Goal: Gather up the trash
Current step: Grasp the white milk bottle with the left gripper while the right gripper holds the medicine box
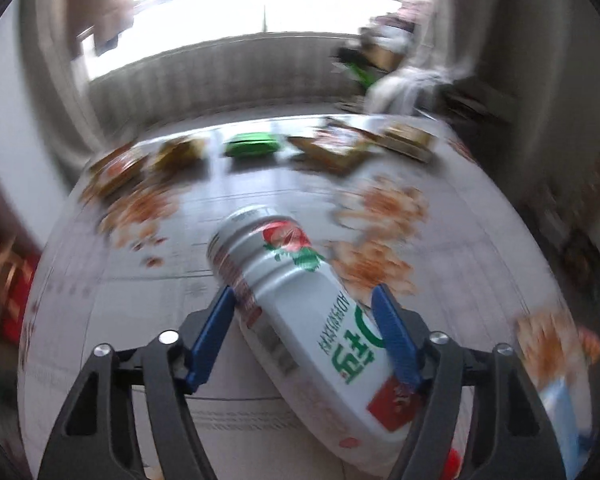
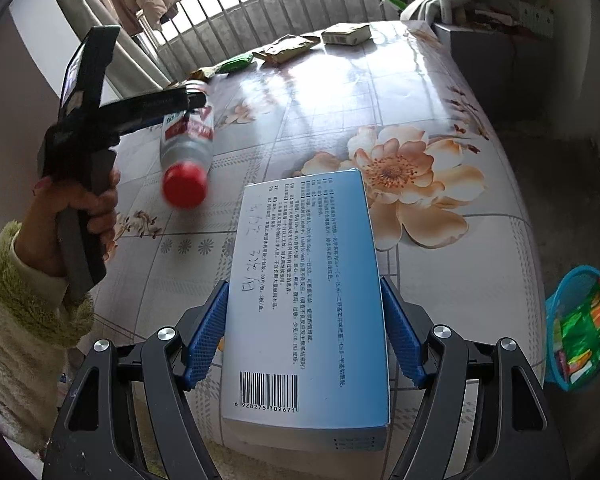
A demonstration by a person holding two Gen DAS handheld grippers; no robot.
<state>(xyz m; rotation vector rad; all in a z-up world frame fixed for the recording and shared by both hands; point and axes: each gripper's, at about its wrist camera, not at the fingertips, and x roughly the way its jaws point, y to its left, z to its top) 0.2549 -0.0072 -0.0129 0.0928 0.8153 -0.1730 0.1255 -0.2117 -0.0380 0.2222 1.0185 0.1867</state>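
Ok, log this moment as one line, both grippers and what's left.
left gripper: around bottle | right gripper: holding blue box | basket: wrappers inside | table: packets left at far edge

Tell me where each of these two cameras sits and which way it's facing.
Left wrist: on the left gripper, looking down along its blue fingers at a bottle between them, the flowered table beyond.
Right wrist: on the right gripper, looking down at the blue box its fingers clamp; a hand in a fuzzy sleeve holds the left gripper.
Shared: bottle, table, green packet.
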